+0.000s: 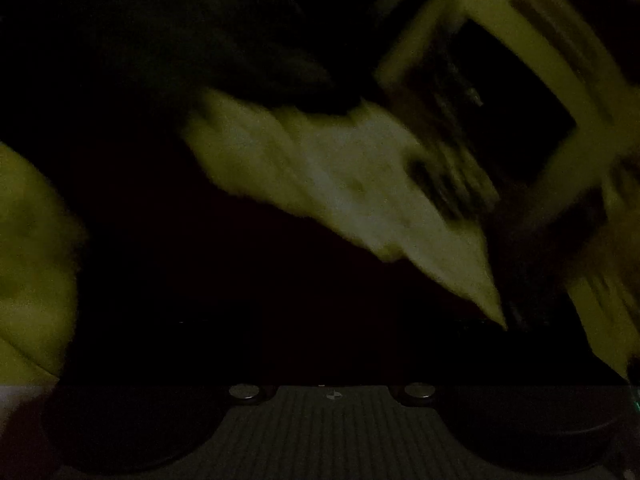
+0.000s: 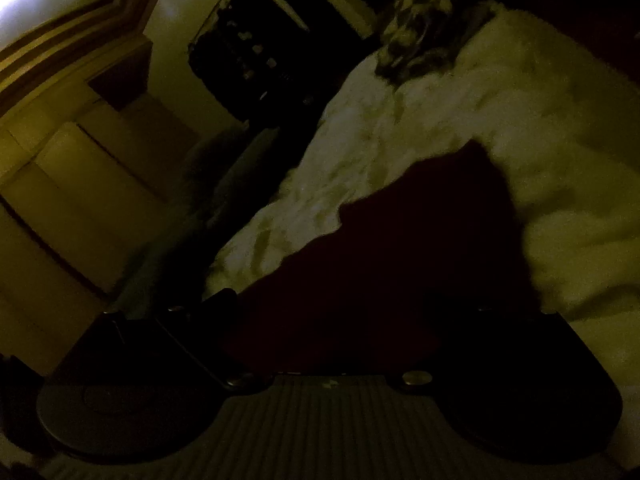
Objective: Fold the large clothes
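Dim room, with a pale rumpled bedsheet [image 2: 460, 132] on the bed. On it lies a dark red cloth garment [image 2: 400, 264], reaching to the right gripper [image 2: 320, 320]; whether either gripper grasps it, I cannot tell. Folding seems unfinished, the garment looks still bunched

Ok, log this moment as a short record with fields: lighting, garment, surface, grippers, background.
lighting: very dim, left wrist view motion-blurred
garment: dark maroon cloth, spread in front of the right gripper
surface: rumpled white bed cover under the cloth
patterned item: dark-and-light checked fabric at the bed's far end
left gripper: fingers lost in darkness, state unreadable
right gripper: fingers dark against cloth, state unreadable
background: pale wardrobe doors
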Demonstrator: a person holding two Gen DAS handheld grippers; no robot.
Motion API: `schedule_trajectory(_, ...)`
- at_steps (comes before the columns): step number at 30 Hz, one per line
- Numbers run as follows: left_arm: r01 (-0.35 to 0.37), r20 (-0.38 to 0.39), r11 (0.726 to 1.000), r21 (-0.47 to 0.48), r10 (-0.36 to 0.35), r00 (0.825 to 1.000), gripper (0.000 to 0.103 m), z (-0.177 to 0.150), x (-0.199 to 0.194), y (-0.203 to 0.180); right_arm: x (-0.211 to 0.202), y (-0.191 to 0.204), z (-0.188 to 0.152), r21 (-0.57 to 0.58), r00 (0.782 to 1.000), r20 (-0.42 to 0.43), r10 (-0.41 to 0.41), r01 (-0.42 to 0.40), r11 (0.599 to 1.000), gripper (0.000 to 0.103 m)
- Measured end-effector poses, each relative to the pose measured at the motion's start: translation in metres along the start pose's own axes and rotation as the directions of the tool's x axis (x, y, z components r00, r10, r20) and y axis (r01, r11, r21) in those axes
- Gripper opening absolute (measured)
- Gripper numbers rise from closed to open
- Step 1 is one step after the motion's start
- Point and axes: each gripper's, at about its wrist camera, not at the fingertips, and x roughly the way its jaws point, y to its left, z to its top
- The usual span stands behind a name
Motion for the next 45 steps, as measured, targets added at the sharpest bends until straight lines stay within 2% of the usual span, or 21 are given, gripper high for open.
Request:
schedule_trajectory(2,-0.087,0.033,0.996,-0.03,0.088,0.996,0.103,0.0,-0.003,0.026,0.008,0.001,-0.002,0.009,1.0,-0.02,0.022,-0.022,1.0,0.096)
schedule_trajectory(4,-0.127,0.025,0.989,-0.08,0.129,0.991,0.103,-0.011,0.001,0.052,0.017,0.003,-0.002,0.014,0.998,-0.037,0.044,-0.043,0.999,0.095)
schedule_trajectory(6,-0.14,0.032,0.977,-0.16,0.147,0.989,0.103,-0.026,-0.001,0.078,0.032,0.005,-0.001,0.01,0.995,-0.083,0.051,-0.05,0.999,0.094)
schedule_trajectory(10,-0.116,0.064,0.95,-0.29,0.141,0.988,0.103,-0.044,-0.002,0.11,0.066,0.008,-0.009,-0.055,0.985,-0.169,-0.029,0.02,0.998,0.085)
schedule_trajectory(13,-0.107,0.066,0.952,-0.287,0.131,0.989,0.103,-0.04,-0.005,0.109,0.087,0.008,-0.017,-0.098,0.972,-0.221,-0.081,0.061,0.993,0.063)
schedule_trajectory(15,-0.131,0.06,0.958,-0.254,0.151,0.987,0.103,-0.04,-0.001,0.104,0.096,0.009,-0.021,-0.129,0.966,-0.242,-0.092,0.062,0.99,0.058)
schedule_trajectory(16,-0.139,0.058,0.96,-0.241,0.157,0.986,0.103,-0.04,0.0,0.102,0.098,0.01,-0.023,-0.144,0.966,-0.241,-0.098,0.065,0.987,0.05)
schedule_trajectory(17,-0.142,0.058,0.961,-0.237,0.159,0.986,0.103,-0.04,0.0,0.101,0.098,0.011,-0.024,-0.144,0.967,-0.239,-0.089,0.055,0.988,0.038)
schedule_trajectory(19,-0.136,0.058,0.96,-0.245,0.154,0.986,0.103,-0.041,-0.003,0.106,0.089,0.01,-0.022,-0.125,0.976,-0.214,-0.039,0.012,0.992,0.023)
schedule_trajectory(21,-0.131,0.06,0.958,-0.254,0.15,0.987,0.103,-0.042,-0.003,0.107,0.073,0.019,-0.015,-0.12,0.988,-0.153,0.024,-0.042,0.992,0.022)
schedule_trajectory(24,-0.132,0.057,0.958,-0.255,0.151,0.987,0.103,-0.043,0.002,0.107,0.041,0.04,-0.003,-0.155,0.991,-0.041,0.124,-0.129,0.979,0.021)
schedule_trajectory(26,-0.136,0.051,0.959,-0.25,0.153,0.987,0.103,-0.043,0.003,0.108,0.017,0.048,0.007,-0.187,0.99,0.032,0.139,-0.131,0.974,0.021)
schedule_trajectory(27,-0.138,0.049,0.959,-0.248,0.155,0.987,0.103,-0.043,0.003,0.107,0.007,0.048,0.013,-0.209,0.992,0.061,0.106,-0.091,0.974,0.021)
schedule_trajectory(30,-0.142,0.045,0.959,-0.245,0.158,0.986,0.103,-0.043,0.003,0.107,-0.008,0.033,0.021,-0.228,0.992,0.103,-0.078,0.1,0.968,0.021)
schedule_trajectory(32,-0.143,0.044,0.959,-0.245,0.158,0.986,0.103,-0.043,0.003,0.108,0.002,0.009,0.022,-0.186,0.983,0.036,-0.18,0.183,0.965,0.022)
schedule_trajectory(34,-0.147,0.042,0.959,-0.243,0.162,0.986,0.103,-0.043,0.003,0.107,0.016,-0.006,0.017,-0.155,0.973,-0.022,-0.231,0.225,0.962,0.022)
schedule_trajectory(36,-0.151,0.037,0.959,-0.24,0.165,0.986,0.103,-0.043,0.004,0.107,0.031,-0.006,0.011,-0.205,0.948,-0.057,-0.314,0.296,0.933,0.022)
schedule_trajectory(37,-0.155,0.034,0.959,-0.237,0.167,0.985,0.103,-0.044,0.005,0.106,0.034,-0.004,0.01,-0.227,0.939,-0.063,-0.337,0.315,0.921,0.022)
schedule_trajectory(40,-0.168,0.022,0.961,-0.219,0.177,0.984,0.103,-0.044,0.007,0.106,0.034,0.002,0.007,-0.244,0.933,-0.06,-0.354,0.33,0.912,0.024)
schedule_trajectory(43,-0.186,0.009,0.963,-0.194,0.191,0.982,0.103,-0.045,0.01,0.103,0.029,-0.012,0.011,-0.202,0.933,-0.062,-0.356,0.337,0.92,0.024)
schedule_trajectory(45,-0.191,0.006,0.964,-0.185,0.195,0.981,0.103,-0.045,0.01,0.102,0.021,-0.013,0.012,-0.17,0.938,-0.02,-0.346,0.338,0.926,0.024)
